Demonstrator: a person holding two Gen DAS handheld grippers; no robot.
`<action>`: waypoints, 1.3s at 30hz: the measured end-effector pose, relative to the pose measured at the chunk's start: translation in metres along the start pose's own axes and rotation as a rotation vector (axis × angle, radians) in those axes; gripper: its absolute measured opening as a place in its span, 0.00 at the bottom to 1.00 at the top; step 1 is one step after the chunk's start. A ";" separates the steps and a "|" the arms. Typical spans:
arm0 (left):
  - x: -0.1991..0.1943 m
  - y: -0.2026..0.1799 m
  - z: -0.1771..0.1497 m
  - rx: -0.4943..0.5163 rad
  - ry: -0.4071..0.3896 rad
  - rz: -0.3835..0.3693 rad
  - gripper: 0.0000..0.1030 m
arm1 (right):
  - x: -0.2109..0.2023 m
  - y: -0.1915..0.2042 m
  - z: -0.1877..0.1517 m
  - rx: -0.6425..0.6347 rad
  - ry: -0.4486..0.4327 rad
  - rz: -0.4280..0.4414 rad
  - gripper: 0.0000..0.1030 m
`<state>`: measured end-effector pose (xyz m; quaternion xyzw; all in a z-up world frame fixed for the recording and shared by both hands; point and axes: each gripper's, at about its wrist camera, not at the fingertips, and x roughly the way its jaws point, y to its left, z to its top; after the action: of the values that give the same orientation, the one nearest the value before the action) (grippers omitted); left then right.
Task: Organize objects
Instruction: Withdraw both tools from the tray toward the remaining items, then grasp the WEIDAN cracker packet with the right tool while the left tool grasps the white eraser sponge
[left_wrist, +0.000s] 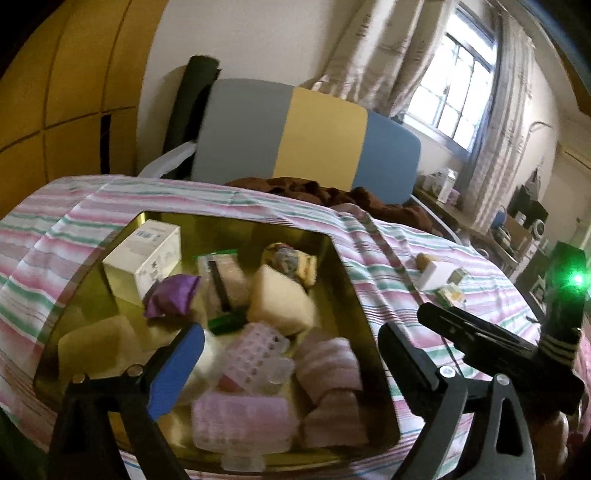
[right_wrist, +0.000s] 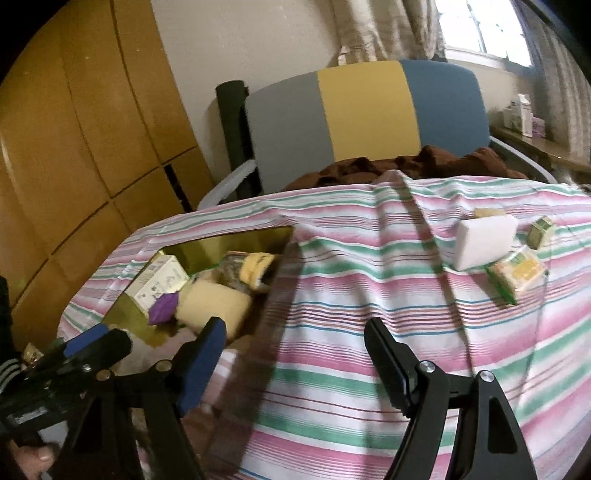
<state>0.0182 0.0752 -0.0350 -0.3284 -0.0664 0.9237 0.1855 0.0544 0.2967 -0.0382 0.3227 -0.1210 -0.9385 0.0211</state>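
Left wrist view: the left gripper (left_wrist: 291, 354) hangs over the gold tin (left_wrist: 343, 258) with its jaws spread wide and nothing between them. The tin sits on the striped cloth (left_wrist: 388, 251) and already holds many items: a white carton (left_wrist: 147, 254), a purple pouch (left_wrist: 170, 295), a yellow sponge (left_wrist: 284, 299), pink hair rollers (left_wrist: 240, 421), a clear pill organiser (left_wrist: 258, 350) and a folded pink towel (left_wrist: 328, 362). The right gripper (left_wrist: 461, 328) enters from the right, above the cloth just beside the tin.

Right wrist view: the right gripper (right_wrist: 295, 354) is open and empty, over bare cloth. Well ahead of it lie the items not yet sorted: a white block (right_wrist: 484, 240), a small yellow piece (right_wrist: 489, 213) touching its far edge, a green-and-yellow packet (right_wrist: 517, 275) against its near corner, and a small green-and-yellow box (right_wrist: 541, 230) just beyond.

Progress, as judged: most objects are in the tin; the cluster of four on the cloth remains. The right gripper is the nearer tool for that cluster.
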 end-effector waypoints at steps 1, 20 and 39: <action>-0.001 -0.003 0.000 0.012 -0.006 -0.002 0.94 | -0.002 -0.005 -0.001 -0.002 -0.002 -0.011 0.76; -0.010 -0.078 -0.009 0.230 -0.044 -0.099 0.94 | 0.018 -0.193 0.036 0.291 0.007 -0.372 0.79; 0.017 -0.123 -0.011 0.292 0.019 -0.186 0.94 | 0.041 -0.247 0.034 0.236 0.144 -0.477 0.52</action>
<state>0.0494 0.1957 -0.0231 -0.2993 0.0404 0.8992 0.3165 0.0109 0.5388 -0.0963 0.4084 -0.1483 -0.8709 -0.2297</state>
